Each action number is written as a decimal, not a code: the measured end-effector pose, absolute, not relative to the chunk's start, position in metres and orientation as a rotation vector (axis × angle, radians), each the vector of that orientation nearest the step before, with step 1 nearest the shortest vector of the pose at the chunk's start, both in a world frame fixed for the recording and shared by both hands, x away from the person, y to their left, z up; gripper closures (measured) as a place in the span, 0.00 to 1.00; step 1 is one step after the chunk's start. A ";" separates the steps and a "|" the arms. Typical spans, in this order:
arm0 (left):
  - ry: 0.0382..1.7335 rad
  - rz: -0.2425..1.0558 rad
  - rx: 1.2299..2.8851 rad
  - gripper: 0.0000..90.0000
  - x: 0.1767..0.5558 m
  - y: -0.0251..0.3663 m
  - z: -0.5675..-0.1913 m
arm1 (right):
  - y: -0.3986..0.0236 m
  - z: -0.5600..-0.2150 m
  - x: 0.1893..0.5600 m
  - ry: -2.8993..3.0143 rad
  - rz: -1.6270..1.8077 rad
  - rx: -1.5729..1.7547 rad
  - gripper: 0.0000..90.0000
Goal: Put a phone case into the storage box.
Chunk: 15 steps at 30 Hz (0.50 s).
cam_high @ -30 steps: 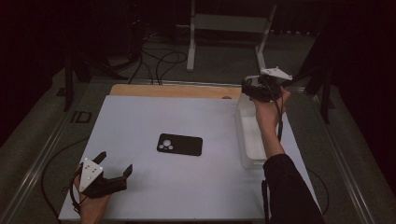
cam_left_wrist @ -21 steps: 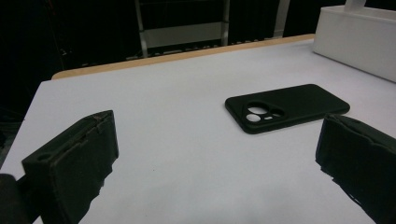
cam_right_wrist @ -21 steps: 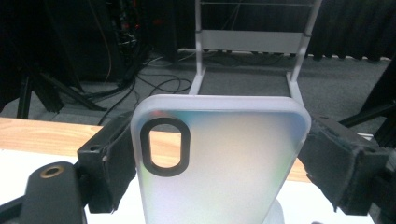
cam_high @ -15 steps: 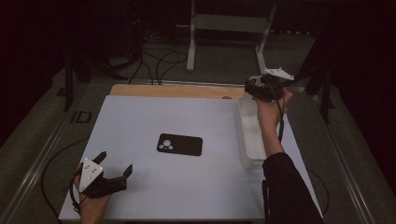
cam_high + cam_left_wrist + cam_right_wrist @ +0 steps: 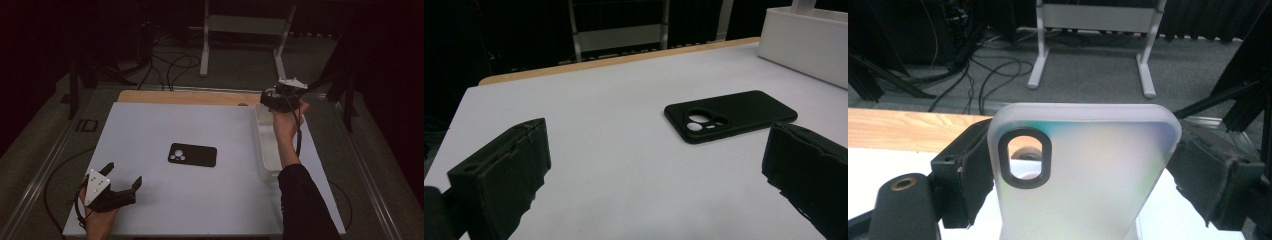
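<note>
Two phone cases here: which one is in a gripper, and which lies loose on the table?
The translucent case stands between the right gripper's jaws, over the white bin. The black case lies flat mid-table, untouched.

Black phone case lies beyond spread jaws.
</note>
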<state>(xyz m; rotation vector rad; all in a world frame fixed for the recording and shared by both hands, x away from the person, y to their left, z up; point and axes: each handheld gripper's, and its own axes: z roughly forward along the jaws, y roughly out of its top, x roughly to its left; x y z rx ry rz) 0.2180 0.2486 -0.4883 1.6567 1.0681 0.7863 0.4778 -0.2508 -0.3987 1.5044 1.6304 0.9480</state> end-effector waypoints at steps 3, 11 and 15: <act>1.068 0.786 1.658 0.00 0.218 0.248 -0.488 | -0.250 -0.405 0.479 1.650 0.929 1.517 0.18; 1.068 0.787 1.658 0.00 0.218 0.248 -0.488 | -0.249 -0.418 0.483 1.677 0.878 1.554 0.18; 1.069 0.785 1.659 0.00 0.218 0.248 -0.489 | -0.249 -0.424 0.484 1.688 0.860 1.573 0.18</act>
